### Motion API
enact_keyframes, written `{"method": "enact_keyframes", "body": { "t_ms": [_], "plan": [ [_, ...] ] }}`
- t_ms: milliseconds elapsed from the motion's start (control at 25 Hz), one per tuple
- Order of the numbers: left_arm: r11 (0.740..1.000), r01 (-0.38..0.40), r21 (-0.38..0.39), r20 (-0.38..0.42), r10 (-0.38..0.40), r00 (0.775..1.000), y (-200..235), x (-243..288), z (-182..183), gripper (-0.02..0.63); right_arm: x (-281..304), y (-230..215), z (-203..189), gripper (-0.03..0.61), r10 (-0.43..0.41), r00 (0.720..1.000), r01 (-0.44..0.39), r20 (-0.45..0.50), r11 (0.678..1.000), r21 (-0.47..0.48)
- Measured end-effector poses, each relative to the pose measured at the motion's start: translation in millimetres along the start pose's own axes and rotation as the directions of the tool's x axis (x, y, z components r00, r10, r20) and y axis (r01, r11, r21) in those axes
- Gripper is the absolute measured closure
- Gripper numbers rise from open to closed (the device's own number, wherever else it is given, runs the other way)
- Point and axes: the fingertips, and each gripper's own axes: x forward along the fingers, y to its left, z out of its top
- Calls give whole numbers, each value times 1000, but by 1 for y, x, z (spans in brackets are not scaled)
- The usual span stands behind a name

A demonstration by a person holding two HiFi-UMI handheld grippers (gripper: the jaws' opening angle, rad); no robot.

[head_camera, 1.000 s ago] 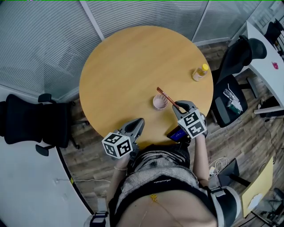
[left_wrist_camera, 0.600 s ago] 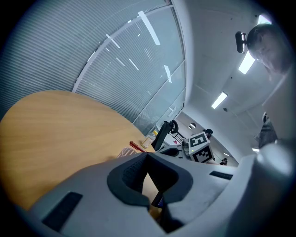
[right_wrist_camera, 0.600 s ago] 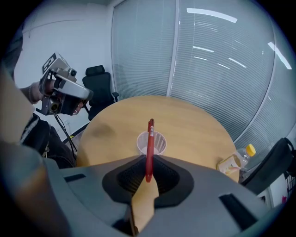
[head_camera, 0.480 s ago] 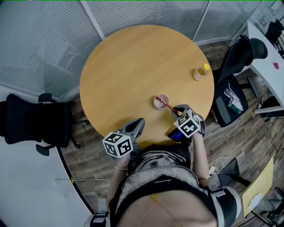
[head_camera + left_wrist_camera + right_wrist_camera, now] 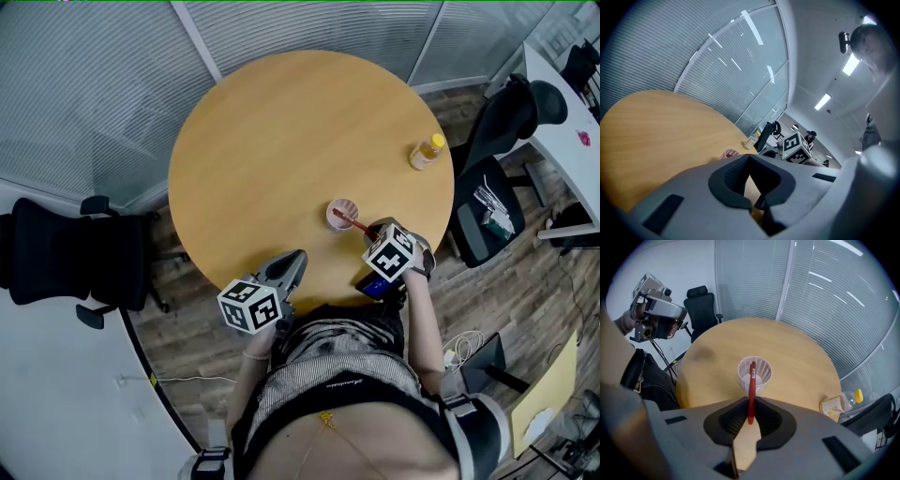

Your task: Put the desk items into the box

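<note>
Dropping lower over the last second, the right gripper (image 5: 368, 231) has brought the red pen (image 5: 751, 390) clamped in its jaws down to the mouth of the white cup (image 5: 761, 373) on the tabletop (image 5: 281, 141) — letting go looks like the next step, I'd guess. Left gripper (image 5: 289, 267) hangs by the near edge, jaws closed on nothing.

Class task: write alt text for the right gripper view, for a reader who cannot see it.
The right claw grips a red pen, its far end at the mouth of a white cup on a round wooden table. A yellow-capped bottle sits at the table's right edge; a black chair and blinds stand behind.
</note>
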Motion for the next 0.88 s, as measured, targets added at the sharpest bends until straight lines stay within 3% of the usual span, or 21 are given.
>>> {"method": "enact_keyframes", "body": {
  "t_ms": [160,360,880],
  "plan": [
    [1000,0,-3,-2,0,1000,2,0,-1,612,3,-4,7,518,-13,997,5,-81,995,-96],
    [1000,-6,-12,4,6,1000,6,1,1,612,11,-4,18,518,-12,995,-3,-104,989,-145],
    [1000,6,-25,9,-5,1000,9,3,6,612,15,-3,42,518,53,999,-53,-4,994,-100]
  ]
}}
